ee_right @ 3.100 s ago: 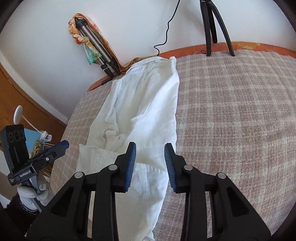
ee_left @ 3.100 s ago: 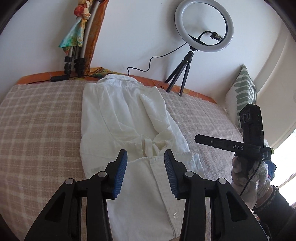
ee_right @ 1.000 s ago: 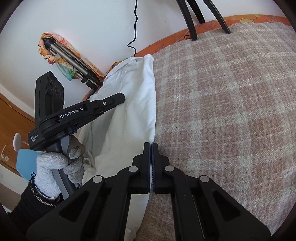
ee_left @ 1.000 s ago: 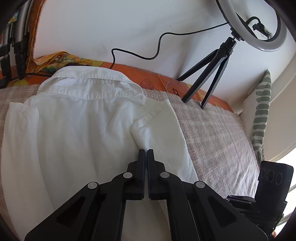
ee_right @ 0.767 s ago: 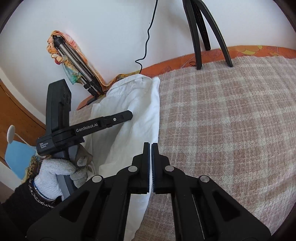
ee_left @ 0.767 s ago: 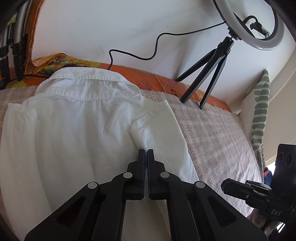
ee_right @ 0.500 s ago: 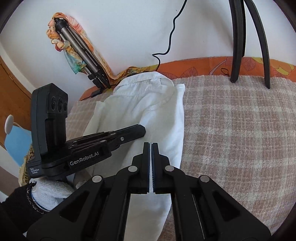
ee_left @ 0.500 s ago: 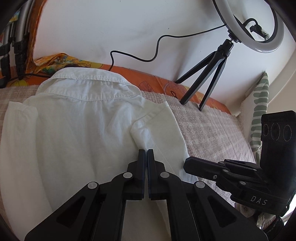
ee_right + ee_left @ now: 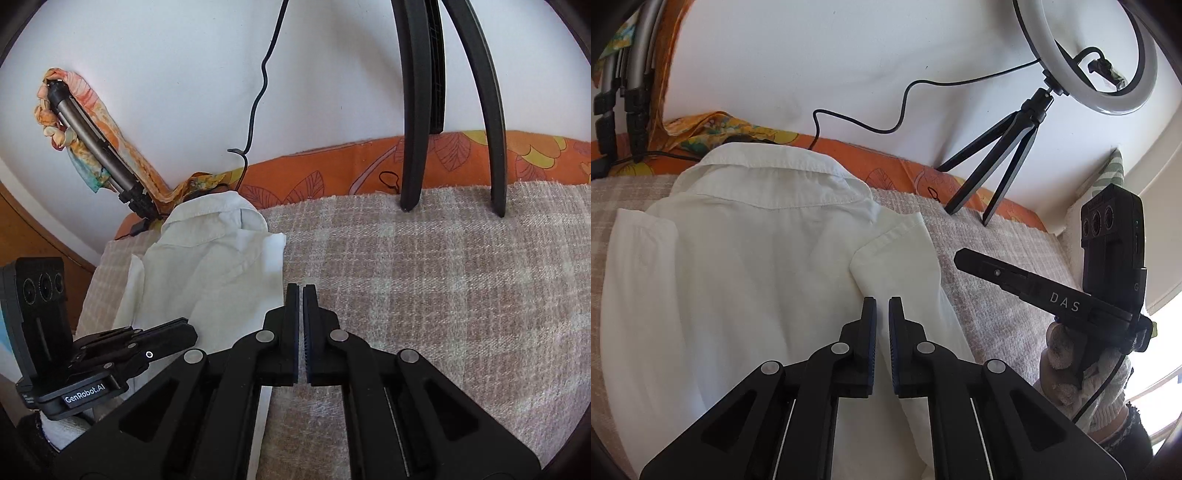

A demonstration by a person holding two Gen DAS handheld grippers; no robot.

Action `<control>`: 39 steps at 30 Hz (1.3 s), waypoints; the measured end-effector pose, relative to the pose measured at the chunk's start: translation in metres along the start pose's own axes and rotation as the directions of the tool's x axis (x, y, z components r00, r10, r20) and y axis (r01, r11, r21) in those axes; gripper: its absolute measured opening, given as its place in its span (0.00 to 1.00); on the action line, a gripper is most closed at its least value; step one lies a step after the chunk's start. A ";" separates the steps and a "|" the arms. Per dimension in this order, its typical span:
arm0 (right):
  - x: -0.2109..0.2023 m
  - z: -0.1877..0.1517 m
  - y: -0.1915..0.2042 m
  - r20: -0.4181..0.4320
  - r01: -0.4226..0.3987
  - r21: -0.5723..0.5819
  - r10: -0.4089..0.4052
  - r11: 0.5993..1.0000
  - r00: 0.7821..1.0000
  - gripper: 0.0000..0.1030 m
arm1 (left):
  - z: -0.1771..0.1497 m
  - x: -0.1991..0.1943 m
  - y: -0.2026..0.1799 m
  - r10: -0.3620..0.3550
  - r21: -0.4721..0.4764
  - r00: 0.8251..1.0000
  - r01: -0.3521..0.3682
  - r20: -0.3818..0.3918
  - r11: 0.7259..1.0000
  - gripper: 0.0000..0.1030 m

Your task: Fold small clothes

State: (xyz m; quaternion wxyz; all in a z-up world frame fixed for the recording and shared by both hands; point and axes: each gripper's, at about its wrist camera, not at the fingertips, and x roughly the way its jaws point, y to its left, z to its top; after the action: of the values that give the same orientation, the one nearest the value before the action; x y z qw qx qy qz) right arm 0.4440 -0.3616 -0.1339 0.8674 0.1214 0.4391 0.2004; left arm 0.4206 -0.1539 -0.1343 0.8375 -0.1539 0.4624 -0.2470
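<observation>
One checked blanket (image 9: 443,295) covers the bed; white wall (image 9: 812,55) behind.

Setting: a home bedroom, probably doubling as a filming corner. Evidence: a bed covered by a beige-and-pink checked blanket (image 9: 461,295), an orange leaf-print sheet (image 9: 461,162) showing along its far edge against a plain white wall (image 9: 812,55). Far right, a ring light (image 9: 1089,55) on a small black tripod (image 9: 1004,158), its cable trailing along the wall. Far left, a folded tripod (image 9: 96,147) draped with a patterned scarf. Right edge, what appears to be a green-striped pillow (image 9: 1110,173), partly hidden.
</observation>
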 end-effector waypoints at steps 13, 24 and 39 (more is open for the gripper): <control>0.002 -0.010 0.042 -0.075 -0.175 -0.100 0.168 0.980 0.983 0.27 | 0.009 -0.086 0.082 0.082 0.022 0.995 -0.083 0.058 0.996 0.15; 0.028 0.014 -0.006 -0.010 0.011 0.073 -0.011 0.997 1.000 0.27 | 0.015 -0.052 0.130 0.251 -0.002 0.966 -0.251 0.056 0.968 0.16; 0.057 0.031 0.012 -0.059 -0.110 -0.014 0.109 0.994 0.992 0.08 | 0.038 -0.034 0.132 0.114 -0.012 0.992 -0.114 0.058 0.993 0.04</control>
State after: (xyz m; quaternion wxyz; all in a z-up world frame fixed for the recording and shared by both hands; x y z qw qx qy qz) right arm 0.4970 -0.3254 -0.1518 0.8430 0.1317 0.4551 0.2548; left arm 0.4733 -0.0237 -0.1548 0.8629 -0.1380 0.4466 -0.1921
